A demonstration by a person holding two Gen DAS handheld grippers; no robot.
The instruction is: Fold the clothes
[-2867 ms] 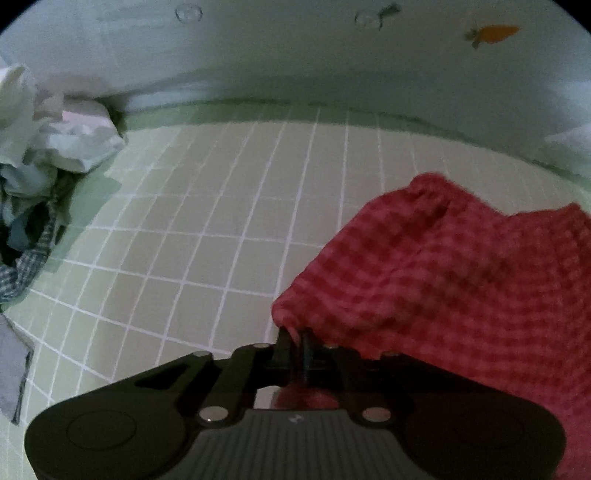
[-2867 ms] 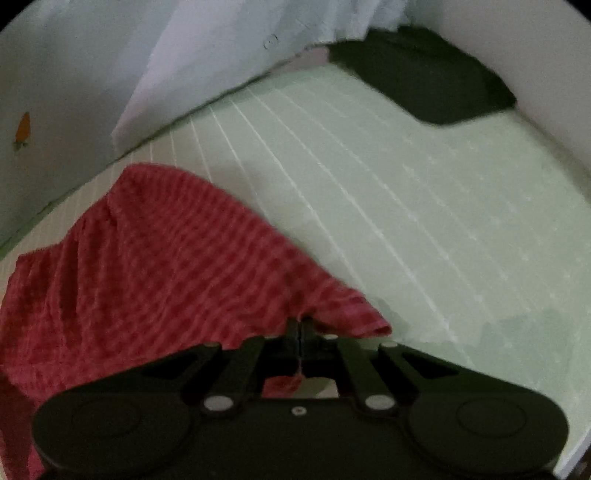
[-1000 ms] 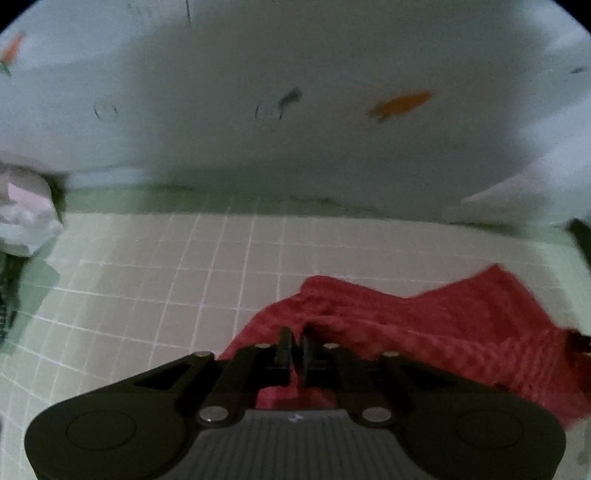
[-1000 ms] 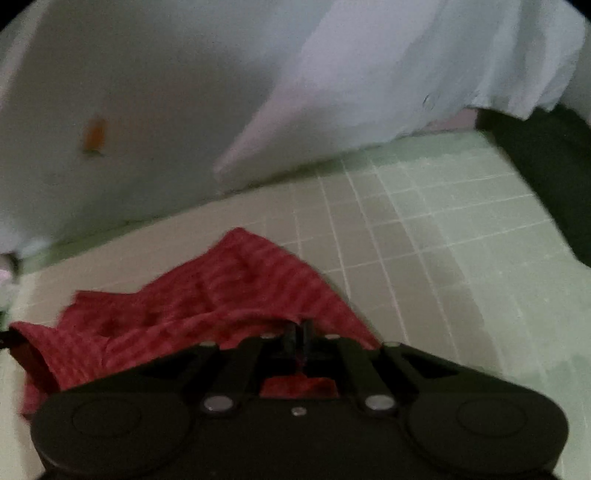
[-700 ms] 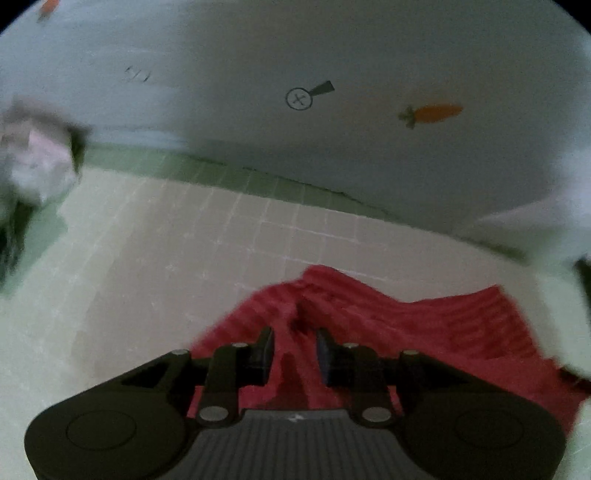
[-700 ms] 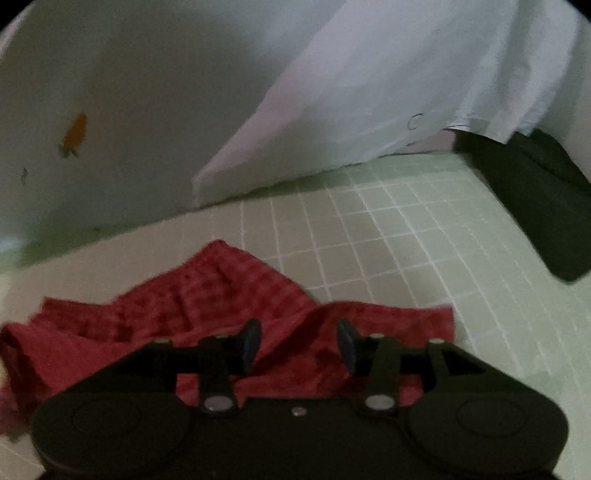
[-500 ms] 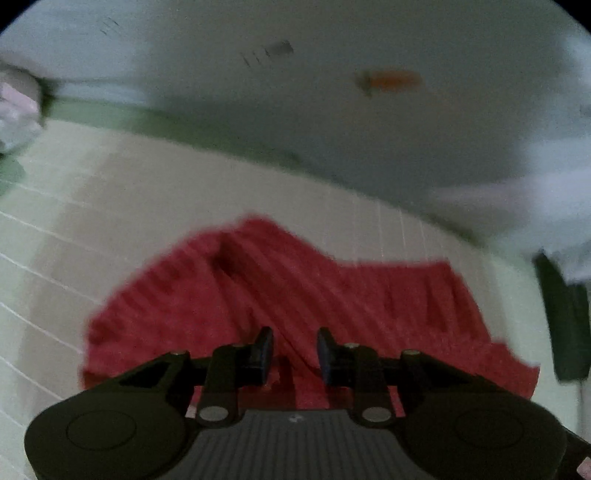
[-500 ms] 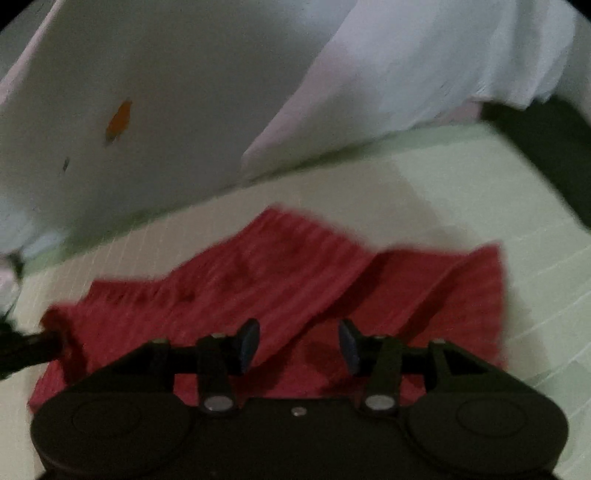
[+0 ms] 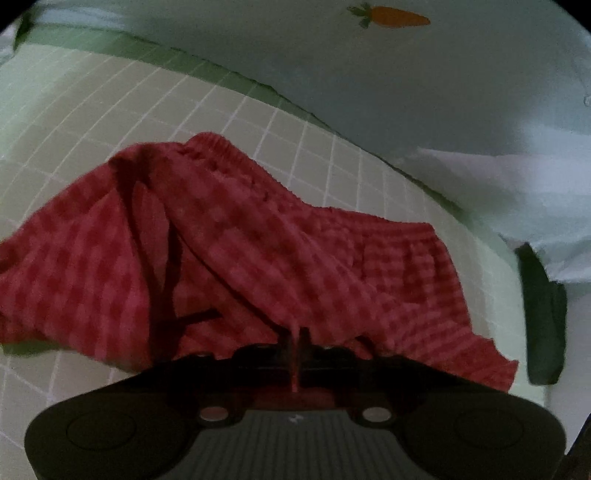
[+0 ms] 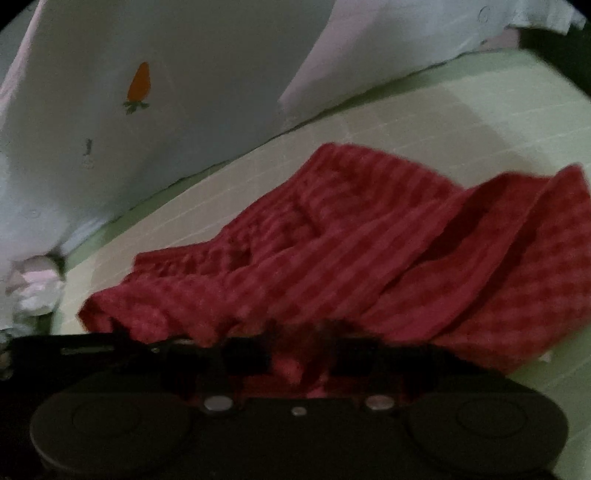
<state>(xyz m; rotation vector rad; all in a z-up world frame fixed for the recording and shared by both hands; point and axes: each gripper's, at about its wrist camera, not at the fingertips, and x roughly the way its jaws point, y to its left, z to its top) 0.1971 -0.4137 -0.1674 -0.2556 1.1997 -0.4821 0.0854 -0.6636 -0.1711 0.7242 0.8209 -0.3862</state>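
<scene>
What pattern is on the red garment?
A red gingham check, clearest in the left wrist view.

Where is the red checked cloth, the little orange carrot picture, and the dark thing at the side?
Red checked cloth (image 9: 295, 258): left wrist view, middle of the fabric.
Orange carrot print (image 9: 397, 17): left wrist view, carrot's body.
Dark folded garment (image 9: 543, 314): left wrist view, its middle.

Motion blur smears the right gripper (image 10: 299, 332) fingertips; the red checked cloth (image 10: 369, 258) beyond it runs off frame.

No readable text, carrot print (image 9: 391, 16) on pale sheet (image 9: 424, 92), small marks perhaps symbols.
</scene>
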